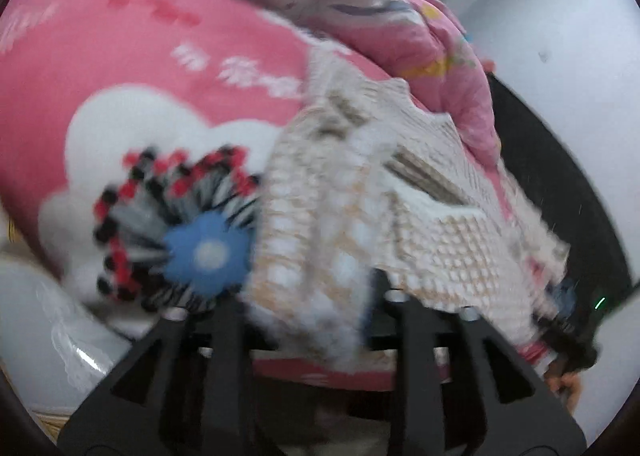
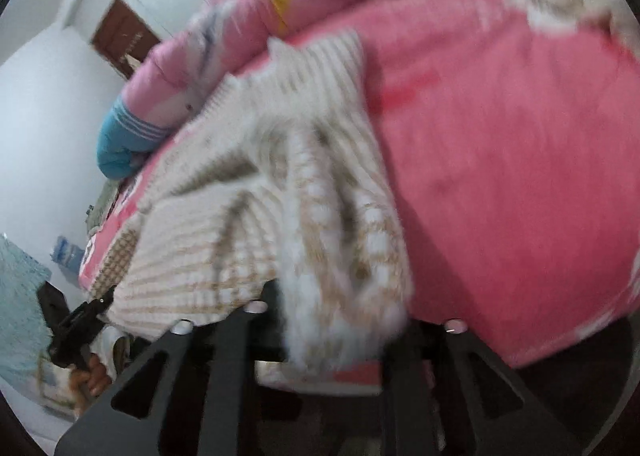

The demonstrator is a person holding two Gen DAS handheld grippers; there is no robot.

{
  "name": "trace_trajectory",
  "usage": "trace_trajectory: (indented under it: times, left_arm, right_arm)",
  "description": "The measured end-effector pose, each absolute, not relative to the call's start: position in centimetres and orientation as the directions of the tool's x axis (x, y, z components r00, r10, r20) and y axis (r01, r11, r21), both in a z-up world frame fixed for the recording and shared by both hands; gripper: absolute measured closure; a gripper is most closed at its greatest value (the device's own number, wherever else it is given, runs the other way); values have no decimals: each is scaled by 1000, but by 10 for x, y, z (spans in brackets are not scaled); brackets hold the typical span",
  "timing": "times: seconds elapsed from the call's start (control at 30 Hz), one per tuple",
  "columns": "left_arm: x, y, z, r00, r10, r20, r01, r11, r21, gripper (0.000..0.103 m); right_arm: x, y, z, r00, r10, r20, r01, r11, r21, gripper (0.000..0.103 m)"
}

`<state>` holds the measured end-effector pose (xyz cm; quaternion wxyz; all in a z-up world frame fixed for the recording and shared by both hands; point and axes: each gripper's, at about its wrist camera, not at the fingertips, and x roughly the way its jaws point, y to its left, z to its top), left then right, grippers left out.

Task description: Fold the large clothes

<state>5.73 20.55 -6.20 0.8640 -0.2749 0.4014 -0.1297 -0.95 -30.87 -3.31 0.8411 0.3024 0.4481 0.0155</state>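
Pink bedspread [image 1: 140,67] under cream knit sweater [image 1: 360,191], bunched corners pinched between left tongs [image 1: 312,320] and right tongs [image 2: 332,332].

Chunky cream knit sweater [image 1: 400,223] on fleecy pink blanket [image 1: 160,55]; matt black plastic fingers [image 1: 224,356].

Left gripper [image 1: 310,320]: matte black plastic fingers w/ triangular cut-outs, silver screw heads at tips. Right gripper [image 2: 332,328]: same black build, pale round screws.
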Motion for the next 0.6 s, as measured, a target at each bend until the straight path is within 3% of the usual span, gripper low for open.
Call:
trace_trajectory:
  times: [0.13, 0.37, 0.47, 0.6]
  left_arm:
    - [45, 236, -55, 706, -428, -565, -43, 770, -637, 61]
    - [36, 241, -16, 785, -379, -490, 41, 821, -570, 57]
    - [52, 213, -3, 760, -381, -527, 117, 877, -465, 57]
    - [81, 171, -5, 703, -327, -631, 159, 938, -309, 57]
  right_arm:
    - [-25, -338, -32, 605, 288, -742, 282, 795, 538, 47]
    - [-38, -362, -5, 672, 247, -698, 277, 791, 546, 46]
    - [-44, -374, 8, 712, 226, -664, 290, 767, 572, 46]
    - [-18, -349, 21, 685, 201, -701, 222, 858, 464, 46]
